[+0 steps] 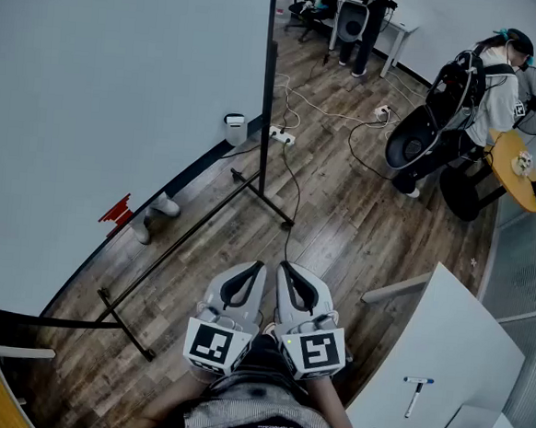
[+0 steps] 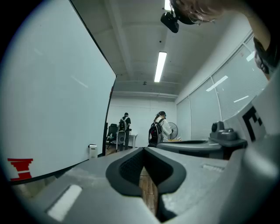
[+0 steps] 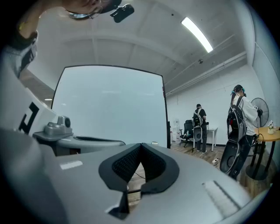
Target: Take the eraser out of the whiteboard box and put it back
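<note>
A large whiteboard (image 1: 110,104) stands on the left on a black floor frame. A small white box (image 1: 235,127) hangs at its lower far corner, and it also shows in the left gripper view (image 2: 92,150). I cannot make out an eraser. A red marking (image 1: 116,210) sits low on the board. My left gripper (image 1: 260,267) and right gripper (image 1: 283,267) are held side by side close to my body, pointing level toward the board's edge. Both are shut with nothing between the jaws, as their own views show for the left gripper (image 2: 143,149) and the right gripper (image 3: 141,145).
The board's black stand legs (image 1: 192,239) and cables (image 1: 292,197) run across the wooden floor ahead. A white panel (image 1: 441,361) with a marker (image 1: 415,395) lies at the lower right. A person with a backpack (image 1: 485,92), a round table (image 1: 516,168) and a fan are at the far right.
</note>
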`<move>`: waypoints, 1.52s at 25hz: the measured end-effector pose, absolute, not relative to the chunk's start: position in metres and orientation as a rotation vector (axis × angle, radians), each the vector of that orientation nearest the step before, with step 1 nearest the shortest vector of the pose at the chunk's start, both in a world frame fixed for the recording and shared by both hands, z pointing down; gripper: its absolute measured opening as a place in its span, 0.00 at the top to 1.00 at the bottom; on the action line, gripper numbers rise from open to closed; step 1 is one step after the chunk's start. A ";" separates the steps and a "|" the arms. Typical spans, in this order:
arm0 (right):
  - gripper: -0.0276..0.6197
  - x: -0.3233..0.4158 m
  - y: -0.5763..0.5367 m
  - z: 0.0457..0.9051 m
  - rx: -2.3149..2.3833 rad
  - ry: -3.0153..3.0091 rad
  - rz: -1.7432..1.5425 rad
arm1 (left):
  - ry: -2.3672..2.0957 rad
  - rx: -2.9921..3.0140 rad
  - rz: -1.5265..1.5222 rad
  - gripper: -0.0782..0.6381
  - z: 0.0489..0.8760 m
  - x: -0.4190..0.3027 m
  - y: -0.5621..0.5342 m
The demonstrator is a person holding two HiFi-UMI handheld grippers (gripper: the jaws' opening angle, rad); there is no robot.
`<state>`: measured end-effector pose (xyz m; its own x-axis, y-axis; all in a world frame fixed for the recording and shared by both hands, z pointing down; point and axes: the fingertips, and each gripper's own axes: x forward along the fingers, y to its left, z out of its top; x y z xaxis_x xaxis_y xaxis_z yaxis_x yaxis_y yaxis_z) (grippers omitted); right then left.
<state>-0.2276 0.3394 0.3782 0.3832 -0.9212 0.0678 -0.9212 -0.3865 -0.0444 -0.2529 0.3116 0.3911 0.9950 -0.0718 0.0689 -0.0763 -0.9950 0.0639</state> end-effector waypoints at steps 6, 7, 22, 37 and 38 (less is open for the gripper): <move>0.95 -0.220 0.343 0.379 2.607 -1.751 0.139 | -0.117 3.062 0.113 0.89 0.393 -0.244 0.315; 0.95 -0.218 0.345 0.380 2.606 -1.749 0.145 | -0.117 3.063 0.112 0.89 0.393 -0.242 0.317; 0.96 -0.164 0.336 0.400 2.604 -1.762 0.203 | -0.162 3.034 0.147 0.89 0.416 -0.192 0.301; 0.96 -0.030 0.158 0.389 2.552 -1.755 0.157 | -0.128 3.047 0.109 0.89 0.407 -0.051 0.125; 0.96 -0.023 0.146 0.387 2.556 -1.758 0.148 | -0.129 3.046 0.114 0.89 0.406 -0.044 0.113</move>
